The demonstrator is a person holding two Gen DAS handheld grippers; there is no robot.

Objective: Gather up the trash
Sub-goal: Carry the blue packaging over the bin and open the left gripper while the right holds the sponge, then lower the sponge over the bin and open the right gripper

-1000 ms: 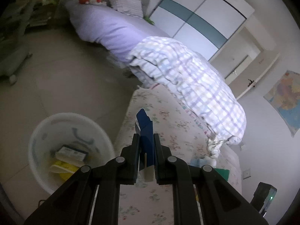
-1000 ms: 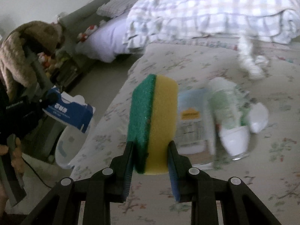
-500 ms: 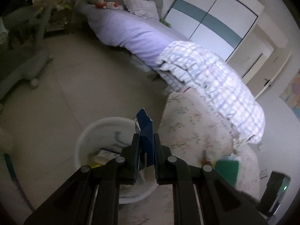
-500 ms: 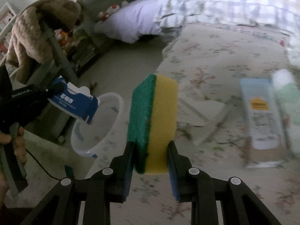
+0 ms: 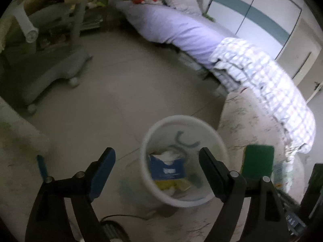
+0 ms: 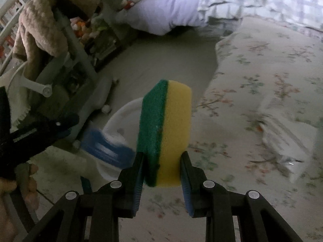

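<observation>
My left gripper [image 5: 157, 161] is wide open and empty, above the white trash bin [image 5: 201, 201] on the floor. The blue and white carton [image 5: 168, 168] lies inside the bin on yellow and white trash. In the right wrist view the carton [image 6: 107, 149] is a blur dropping at the bin [image 6: 119, 121] rim. My right gripper [image 6: 162, 159] is shut on a yellow and green sponge [image 6: 164, 131], held upright over the bed edge near the bin. The sponge also shows in the left wrist view [image 5: 257, 161].
A floral bedsheet [image 6: 262, 80] with a crumpled clear wrapper [image 6: 282, 137] is at the right. A plaid quilt [image 5: 262, 76] and purple bedding [image 5: 181, 30] lie beyond. A grey wheeled chair base [image 5: 50, 74] stands left of the bin on the floor.
My left gripper swung over the bin, opened and let go of the blue carton, which fell into the bin. My right gripper moved left toward the bin with the sponge.
</observation>
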